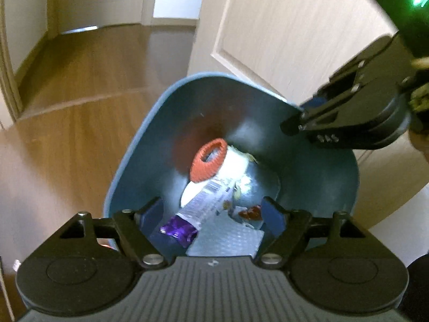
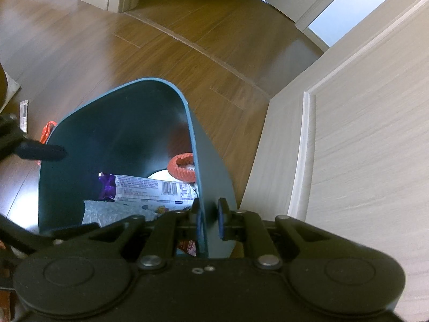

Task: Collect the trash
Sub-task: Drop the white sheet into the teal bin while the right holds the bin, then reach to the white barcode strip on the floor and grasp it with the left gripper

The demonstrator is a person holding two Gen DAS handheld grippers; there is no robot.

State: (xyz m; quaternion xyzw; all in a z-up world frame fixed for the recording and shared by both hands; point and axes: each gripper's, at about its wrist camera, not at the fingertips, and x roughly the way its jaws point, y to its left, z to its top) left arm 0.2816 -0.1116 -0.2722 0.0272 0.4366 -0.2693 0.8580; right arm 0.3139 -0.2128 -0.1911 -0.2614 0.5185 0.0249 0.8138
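A blue-green trash bin [image 1: 166, 123] stands on the wooden floor; it also shows in the right wrist view [image 2: 112, 134]. Inside lie an orange ribbed ring [image 1: 207, 161], a white and purple wrapper [image 1: 198, 209] and bubble wrap [image 1: 228, 241]. The ring [image 2: 182, 170] and wrapper [image 2: 150, 189] show in the right wrist view too. My left gripper [image 1: 211, 214] is open and empty above the bin's mouth. My right gripper [image 2: 209, 217] is shut on the bin's right wall, one finger inside and one outside; it shows in the left wrist view [image 1: 295, 123].
A pale panelled door [image 2: 362, 147] stands close on the bin's right. Wooden floor [image 1: 80, 94] stretches left and ahead to a doorway. An orange wrapper [image 2: 48, 131] and a strip of paper [image 2: 24, 114] lie on the floor left of the bin.
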